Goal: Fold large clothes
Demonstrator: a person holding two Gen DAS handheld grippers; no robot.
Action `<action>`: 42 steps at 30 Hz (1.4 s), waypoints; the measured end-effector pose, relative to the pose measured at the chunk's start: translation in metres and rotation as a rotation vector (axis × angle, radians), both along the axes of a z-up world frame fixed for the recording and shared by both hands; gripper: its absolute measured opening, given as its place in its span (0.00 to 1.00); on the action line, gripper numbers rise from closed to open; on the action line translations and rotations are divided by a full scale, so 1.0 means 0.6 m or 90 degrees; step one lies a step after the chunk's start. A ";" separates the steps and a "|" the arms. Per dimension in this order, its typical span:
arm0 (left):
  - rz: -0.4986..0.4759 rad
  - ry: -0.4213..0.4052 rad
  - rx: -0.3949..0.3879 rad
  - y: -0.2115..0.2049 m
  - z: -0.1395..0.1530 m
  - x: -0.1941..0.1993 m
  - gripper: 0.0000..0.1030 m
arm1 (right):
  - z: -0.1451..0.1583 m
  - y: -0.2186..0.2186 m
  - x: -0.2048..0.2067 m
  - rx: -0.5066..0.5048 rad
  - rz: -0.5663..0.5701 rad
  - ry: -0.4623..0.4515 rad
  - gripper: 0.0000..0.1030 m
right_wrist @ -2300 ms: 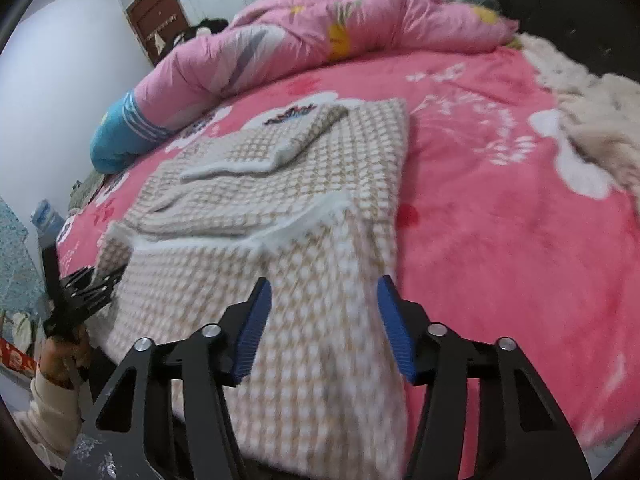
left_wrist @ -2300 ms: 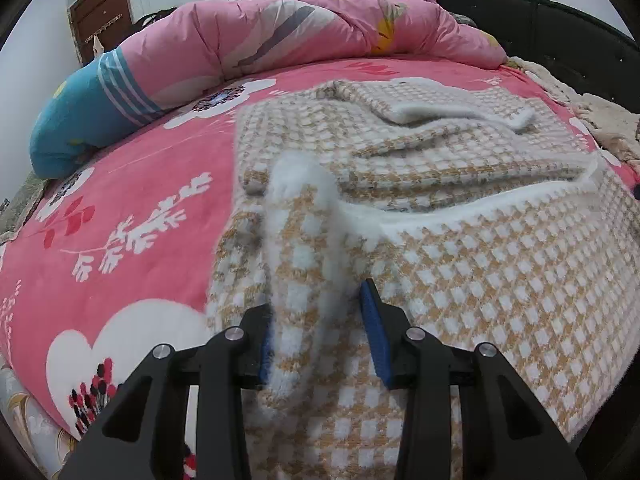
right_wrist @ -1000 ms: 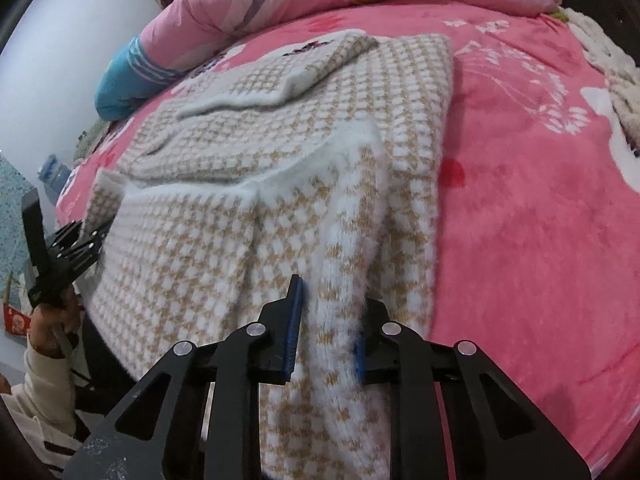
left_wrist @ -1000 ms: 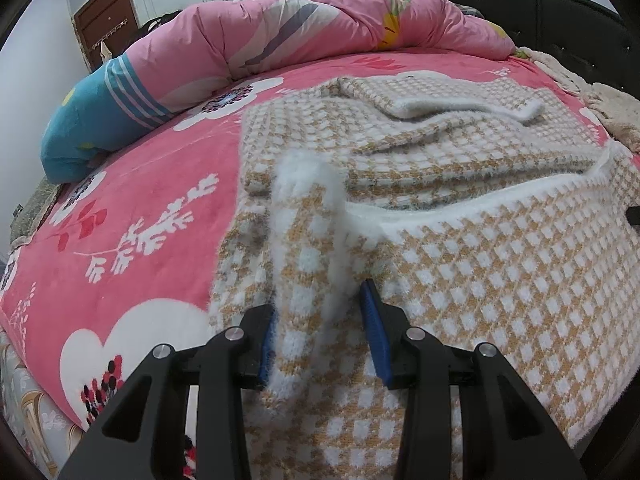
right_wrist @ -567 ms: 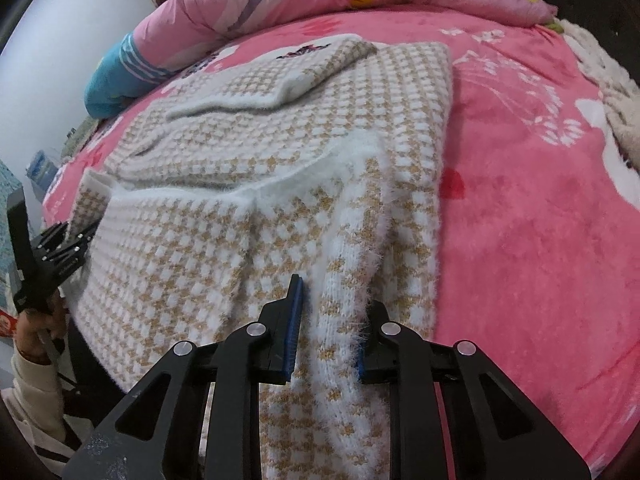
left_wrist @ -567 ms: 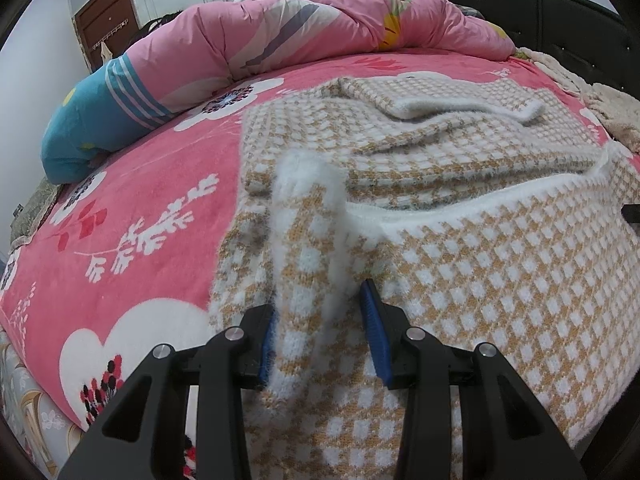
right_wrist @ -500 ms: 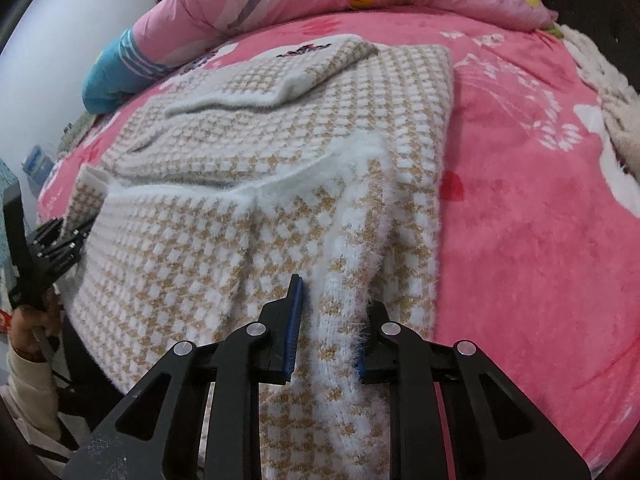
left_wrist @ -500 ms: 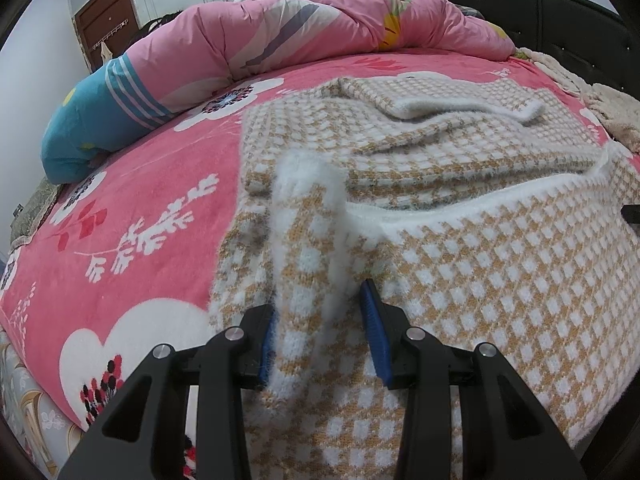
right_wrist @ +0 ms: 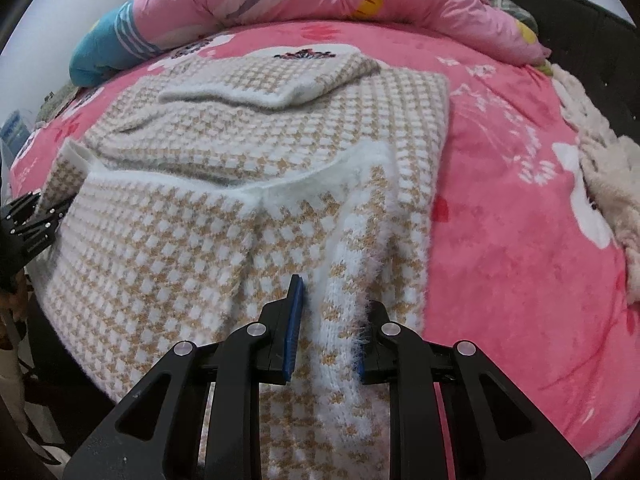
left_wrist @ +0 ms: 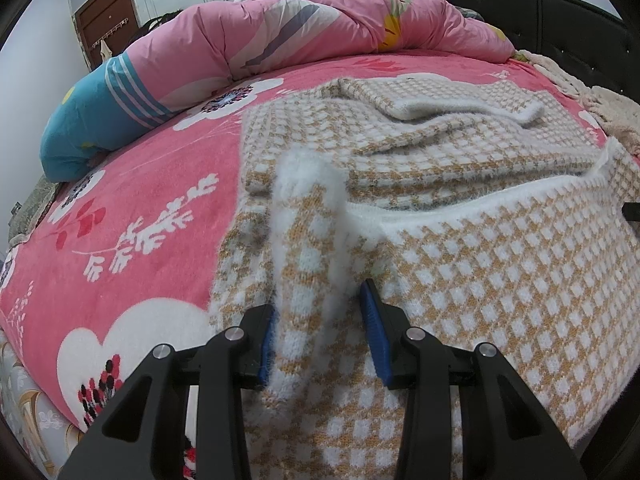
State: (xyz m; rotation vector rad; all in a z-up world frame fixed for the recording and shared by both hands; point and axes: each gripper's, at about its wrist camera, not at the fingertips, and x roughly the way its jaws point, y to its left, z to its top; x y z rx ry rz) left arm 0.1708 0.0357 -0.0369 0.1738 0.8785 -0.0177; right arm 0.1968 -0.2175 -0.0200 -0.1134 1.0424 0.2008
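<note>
A tan-and-white checked fuzzy sweater (left_wrist: 500,264) lies on the pink bed, its sleeves folded across the body; it also shows in the right wrist view (right_wrist: 256,152). My left gripper (left_wrist: 318,332) is shut on the sweater's bottom left corner, which stands up in a fluffy ridge between the blue pads. My right gripper (right_wrist: 330,320) is shut on the bottom right corner. The hem edge (right_wrist: 224,184) is lifted and stretched between both grippers over the lower body. The left gripper also appears at the left edge of the right wrist view (right_wrist: 34,220).
A rolled pink duvet (left_wrist: 304,36) with a blue end lies across the far side of the bed. A cream fuzzy blanket (right_wrist: 608,184) lies at the right edge. A black headboard (left_wrist: 576,28) stands at the far right. The pink flowered bedspread (left_wrist: 132,216) surrounds the sweater.
The right gripper closed on the sweater's bottom right corner and has lifted it, carrying the hem farther over the body. The left gripper kept its hold and barely moved.
</note>
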 end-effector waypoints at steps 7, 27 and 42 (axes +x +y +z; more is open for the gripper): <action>0.000 -0.001 -0.004 0.002 0.000 0.001 0.36 | -0.006 -0.020 0.009 0.023 -0.012 0.015 0.19; 0.016 0.006 -0.030 0.007 -0.001 0.007 0.36 | -0.006 -0.013 0.030 -0.015 -0.013 0.046 0.22; 0.016 0.003 -0.042 0.009 -0.003 0.007 0.36 | -0.004 0.007 0.028 -0.039 -0.027 0.049 0.23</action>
